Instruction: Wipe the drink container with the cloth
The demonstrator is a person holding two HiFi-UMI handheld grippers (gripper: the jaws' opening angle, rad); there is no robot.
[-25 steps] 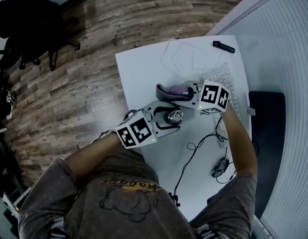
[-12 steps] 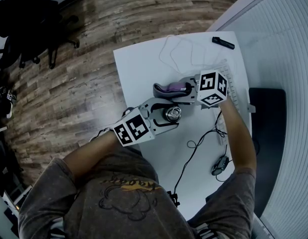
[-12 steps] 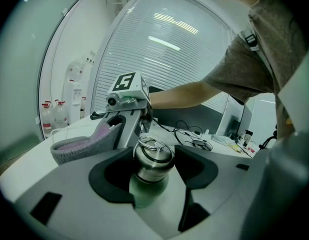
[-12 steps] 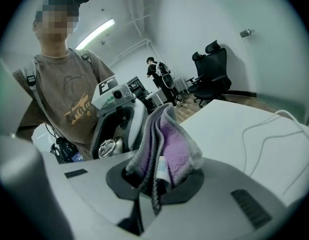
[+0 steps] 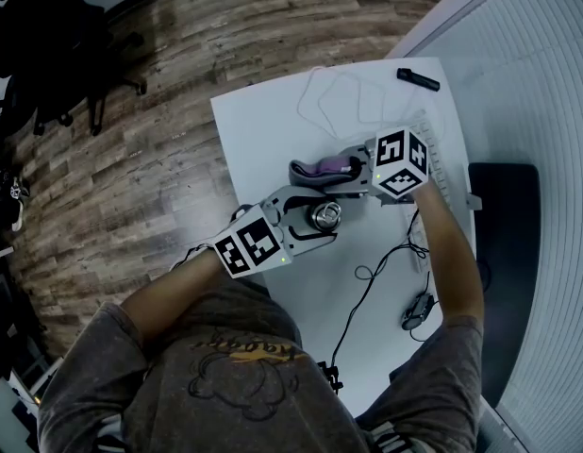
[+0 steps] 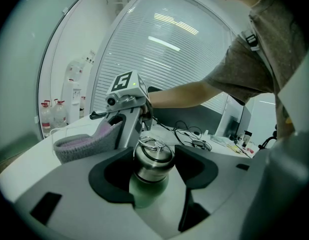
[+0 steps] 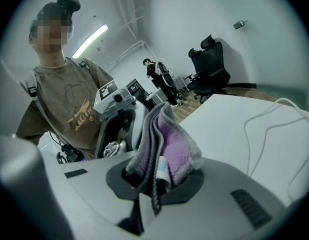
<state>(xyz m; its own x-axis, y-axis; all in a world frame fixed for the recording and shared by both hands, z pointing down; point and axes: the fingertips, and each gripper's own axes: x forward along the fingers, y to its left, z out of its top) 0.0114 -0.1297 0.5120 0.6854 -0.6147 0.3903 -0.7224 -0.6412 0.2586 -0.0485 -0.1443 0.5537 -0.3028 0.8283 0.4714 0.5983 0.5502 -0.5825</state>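
A steel drink bottle [image 5: 325, 217] with a ring lid stands on the white table [image 5: 263, 130]. My left gripper [image 5: 322, 219] is shut on the bottle, whose green-tinted body [image 6: 152, 159] sits between the dark pads. My right gripper [image 5: 306, 171] is shut on a folded grey and purple cloth [image 5: 324, 169]. The cloth hangs just beyond the bottle, and I cannot tell whether they touch. In the right gripper view the cloth [image 7: 167, 144] bulges out of the jaws, with the bottle's lid [image 7: 112, 148] behind it. In the left gripper view the cloth [image 6: 87, 141] hangs left of the bottle.
A keyboard [image 5: 435, 163] lies at the table's right side. A black marker [image 5: 419, 79] and a loop of white cable [image 5: 343, 102] lie at the far end. A black cable runs to a mouse [image 5: 416, 310] near me. Office chairs [image 5: 56, 55] stand on the wooden floor to the left.
The marker cube on my right gripper has swung a little toward the far side of the table. Cloth and bottle stay where they were, both still held.
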